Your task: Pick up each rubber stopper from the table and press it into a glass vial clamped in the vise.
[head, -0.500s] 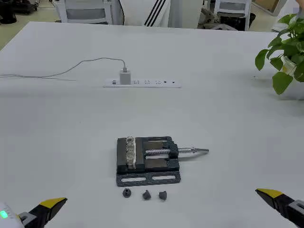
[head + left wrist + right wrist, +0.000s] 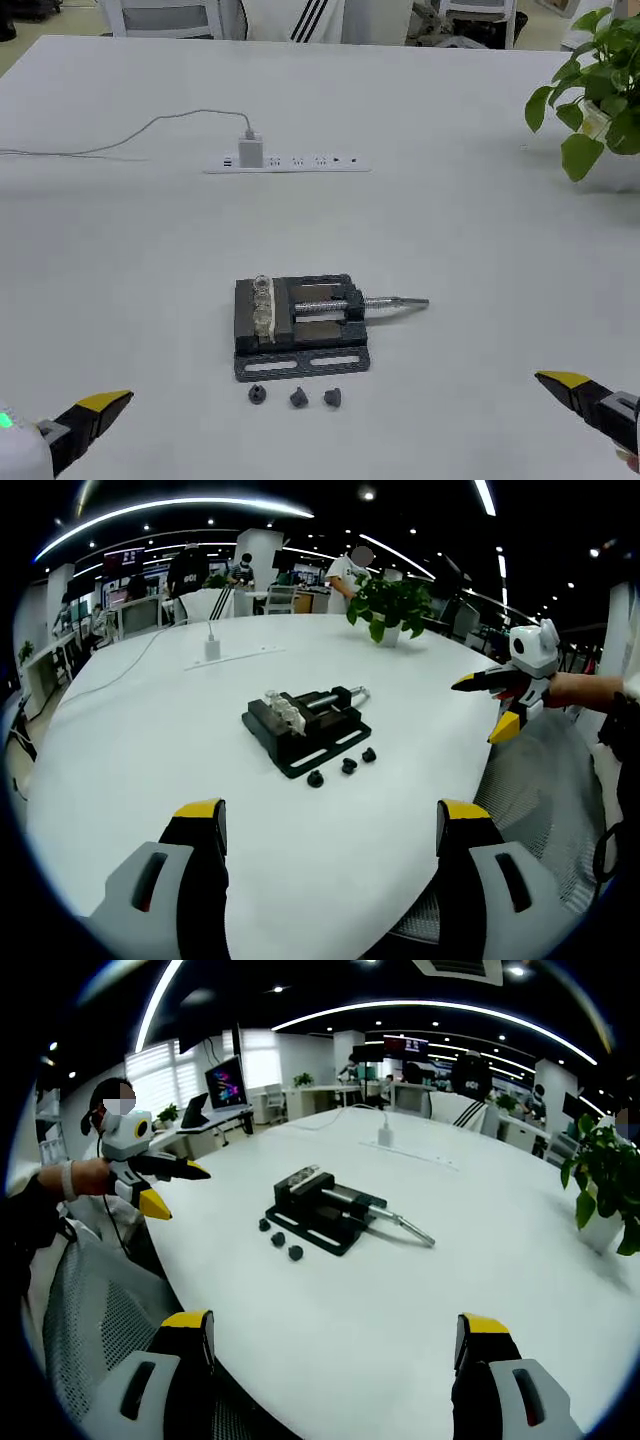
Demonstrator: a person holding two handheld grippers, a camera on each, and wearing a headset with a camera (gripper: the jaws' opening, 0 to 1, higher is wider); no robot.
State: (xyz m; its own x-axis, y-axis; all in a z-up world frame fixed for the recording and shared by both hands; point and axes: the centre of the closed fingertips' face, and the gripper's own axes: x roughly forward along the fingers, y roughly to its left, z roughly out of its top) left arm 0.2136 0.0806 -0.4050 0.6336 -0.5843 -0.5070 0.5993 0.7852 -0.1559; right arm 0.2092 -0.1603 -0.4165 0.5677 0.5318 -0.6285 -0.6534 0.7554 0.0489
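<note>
A small black vise (image 2: 300,325) stands mid-table and clamps a row of glass vials (image 2: 262,305) at its left end, with its screw handle pointing right. Three dark rubber stoppers (image 2: 257,394) (image 2: 298,398) (image 2: 332,397) lie in a row on the table just in front of the vise. My left gripper (image 2: 100,405) hovers at the near left edge, open and holding nothing. My right gripper (image 2: 570,385) hovers at the near right, also open with nothing in it. In the left gripper view its wide-apart fingers (image 2: 200,820) frame the vise (image 2: 305,720). The right gripper view shows the vise (image 2: 320,1210) and stoppers (image 2: 278,1239).
A white power strip (image 2: 290,162) with a plugged charger (image 2: 250,152) and its cable lies behind the vise. A potted plant (image 2: 590,90) stands at the far right. Chairs line the far table edge. Bare white table surrounds the vise.
The head camera has shifted a little, so the whole scene sits slightly higher and further left. Vise, stoppers and both grippers look unmoved.
</note>
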